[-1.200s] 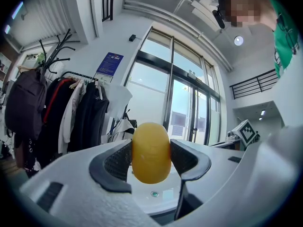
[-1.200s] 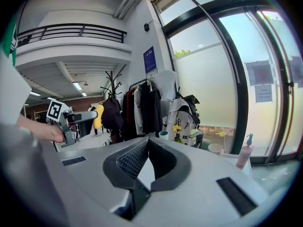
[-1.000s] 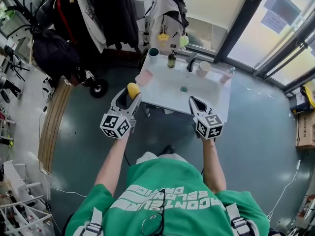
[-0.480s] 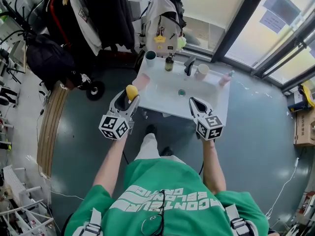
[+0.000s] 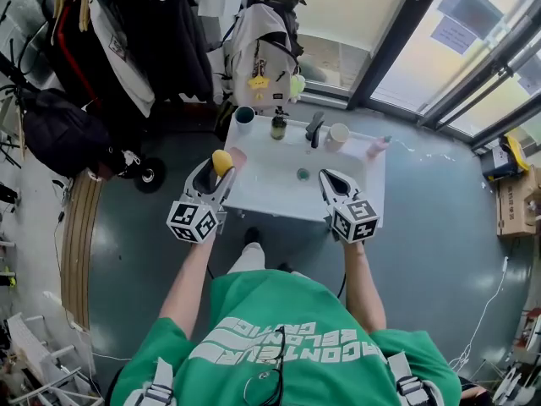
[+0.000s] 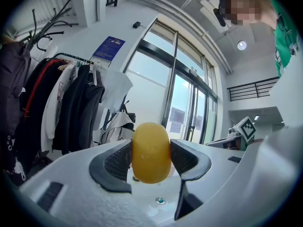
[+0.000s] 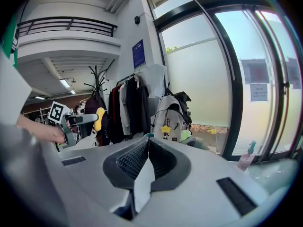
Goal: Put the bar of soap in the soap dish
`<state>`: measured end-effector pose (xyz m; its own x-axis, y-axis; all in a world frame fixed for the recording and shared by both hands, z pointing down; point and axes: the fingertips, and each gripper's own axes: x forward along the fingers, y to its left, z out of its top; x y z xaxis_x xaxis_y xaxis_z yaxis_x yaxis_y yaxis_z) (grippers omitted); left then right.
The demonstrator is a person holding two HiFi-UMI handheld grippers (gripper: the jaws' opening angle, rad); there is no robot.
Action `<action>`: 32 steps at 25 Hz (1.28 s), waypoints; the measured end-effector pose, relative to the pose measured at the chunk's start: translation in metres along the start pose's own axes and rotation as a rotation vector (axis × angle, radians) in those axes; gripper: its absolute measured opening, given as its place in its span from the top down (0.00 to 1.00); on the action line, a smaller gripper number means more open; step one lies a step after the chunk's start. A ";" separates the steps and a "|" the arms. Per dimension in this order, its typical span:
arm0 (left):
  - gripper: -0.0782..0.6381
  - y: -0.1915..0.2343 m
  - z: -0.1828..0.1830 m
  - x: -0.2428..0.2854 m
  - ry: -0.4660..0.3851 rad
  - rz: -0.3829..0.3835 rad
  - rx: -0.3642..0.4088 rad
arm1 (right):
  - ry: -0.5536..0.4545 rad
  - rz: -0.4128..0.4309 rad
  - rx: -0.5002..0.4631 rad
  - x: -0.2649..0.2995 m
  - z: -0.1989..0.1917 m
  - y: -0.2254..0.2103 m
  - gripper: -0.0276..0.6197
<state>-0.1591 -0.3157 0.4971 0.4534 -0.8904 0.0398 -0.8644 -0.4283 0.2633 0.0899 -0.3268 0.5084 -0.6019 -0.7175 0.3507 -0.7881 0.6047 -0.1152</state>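
In the head view my left gripper [image 5: 218,167] is shut on the yellow bar of soap [image 5: 221,161], over the left edge of the white sink [image 5: 347,189]. The pink soap dish [image 5: 238,156] sits on the sink's left rim, just right of the soap. The left gripper view shows the rounded soap [image 6: 150,151] pinched between both pads. My right gripper [image 5: 325,177] hovers over the sink's front right part, jaws shut with nothing between them [image 7: 146,144]. The right gripper view also shows the soap [image 7: 99,118] off to the left.
Along the sink's back edge stand a teal cup [image 5: 244,115], a dark bottle [image 5: 277,126], a black faucet [image 5: 314,128], a beige cup [image 5: 338,134] and a pink spray bottle [image 5: 376,146]. A backpack [image 5: 262,53] and hanging coats [image 5: 144,32] are behind. Glass doors run along the right.
The person has stepped forward and the view has shifted, so the sink sits lower left in the head view. The soap has closed in on the pink dish. Both grippers keep their states.
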 end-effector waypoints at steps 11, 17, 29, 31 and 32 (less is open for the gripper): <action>0.54 0.022 -0.014 0.053 0.041 -0.068 -0.011 | 0.012 -0.064 0.015 0.025 0.005 -0.029 0.94; 0.54 0.037 -0.019 0.070 0.065 -0.101 -0.009 | 0.022 -0.084 0.023 0.044 0.003 -0.031 0.94; 0.54 0.068 -0.044 0.085 0.128 -0.164 -0.025 | 0.042 -0.131 0.046 0.077 -0.012 -0.020 0.94; 0.54 0.070 -0.048 0.088 0.139 -0.176 -0.027 | 0.045 -0.139 0.050 0.079 -0.015 -0.018 0.93; 0.54 0.071 -0.051 0.089 0.144 -0.181 -0.028 | 0.048 -0.143 0.052 0.081 -0.017 -0.018 0.93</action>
<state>-0.1689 -0.4179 0.5687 0.6283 -0.7676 0.1266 -0.7610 -0.5725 0.3050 0.0573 -0.3895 0.5549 -0.4774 -0.7766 0.4110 -0.8715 0.4783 -0.1086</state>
